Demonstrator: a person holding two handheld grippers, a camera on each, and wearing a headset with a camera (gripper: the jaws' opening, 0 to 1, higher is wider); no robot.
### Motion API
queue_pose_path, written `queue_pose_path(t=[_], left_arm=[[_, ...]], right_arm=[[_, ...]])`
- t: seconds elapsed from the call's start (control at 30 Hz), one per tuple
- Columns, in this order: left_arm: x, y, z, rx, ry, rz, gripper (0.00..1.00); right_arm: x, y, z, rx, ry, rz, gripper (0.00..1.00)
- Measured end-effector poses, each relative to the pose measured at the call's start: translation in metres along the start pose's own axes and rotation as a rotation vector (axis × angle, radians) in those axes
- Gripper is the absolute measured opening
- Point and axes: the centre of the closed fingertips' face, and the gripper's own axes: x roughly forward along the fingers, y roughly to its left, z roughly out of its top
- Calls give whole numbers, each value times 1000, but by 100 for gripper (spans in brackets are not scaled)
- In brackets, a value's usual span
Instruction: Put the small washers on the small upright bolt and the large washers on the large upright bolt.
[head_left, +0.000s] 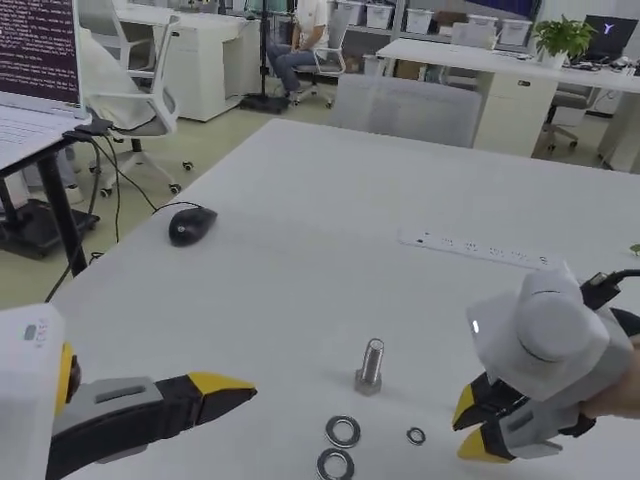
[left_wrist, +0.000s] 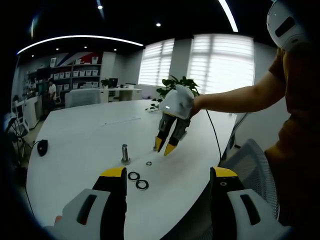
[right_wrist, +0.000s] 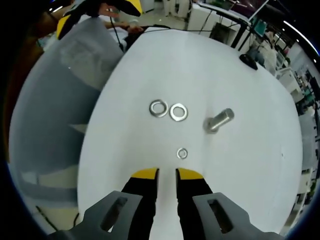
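White tabletop (head_left: 300, 260), viewed from above and behind two hand-held grippers. Near the front edge, an upright bolt (head_left: 370, 364), standing on its head with the threaded end up. Just in front of the bolt, two large washers (head_left: 343, 431), lying flat side by side and almost touching. To their right and clearly apart from them, one small washer (head_left: 416, 436), also flat. Right gripper (head_left: 470, 428) hanging tips-down just beside the small washer, jaws drawn close with only a narrow gap between, pinching nothing. In the right gripper view, aimed along the tabletop at that washer, tips short of it. Left gripper (left_wrist: 170, 175) low at the left, jaws spread wide and empty, well apart from the washers. Farther back, a computer mouse (head_left: 192, 224) and a power strip (head_left: 480, 250). Probably the approach to picking up the small washer. Main risk: a thin, flat ring on a smooth surface, hard to get under and likely to skid or flip away with an off-centre or too-shallow closing of the tips. Second risk: knocking the bolt over with a careless sweep, given its place so near the washers. Third risk: the wrong match of washer to bolt, the size of this bolt being hard to judge here.
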Motion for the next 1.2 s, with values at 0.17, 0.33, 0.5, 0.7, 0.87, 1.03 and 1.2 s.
queue_pose_path(t=[0.17, 0.33, 0.5, 0.7, 0.87, 1.03, 1.2], left_arm=[[-1, 3, -1, -7, -4, 6, 67], [1, 8, -2, -15, -2, 6, 67], [6, 11, -2, -19, 3, 0, 67], [9, 15, -1, -23, 3, -5, 67], [11, 17, -4, -32, 8, -7, 67], [14, 19, -8, -42, 17, -10, 67], [16, 22, -7, -48, 14, -11, 67]], right_arm=[[10, -8, 0, -10, 17, 7, 15], [18, -19, 0, -7, 32, 17, 15], [27, -24, 2, -11, 45, 36, 15], [35, -27, 2, -11, 50, 56, 16], [40, -25, 1, -13, 53, 74, 17], [44, -26, -1, -16, 60, 80, 17], [48, -24, 1, -20, 54, 88, 18]])
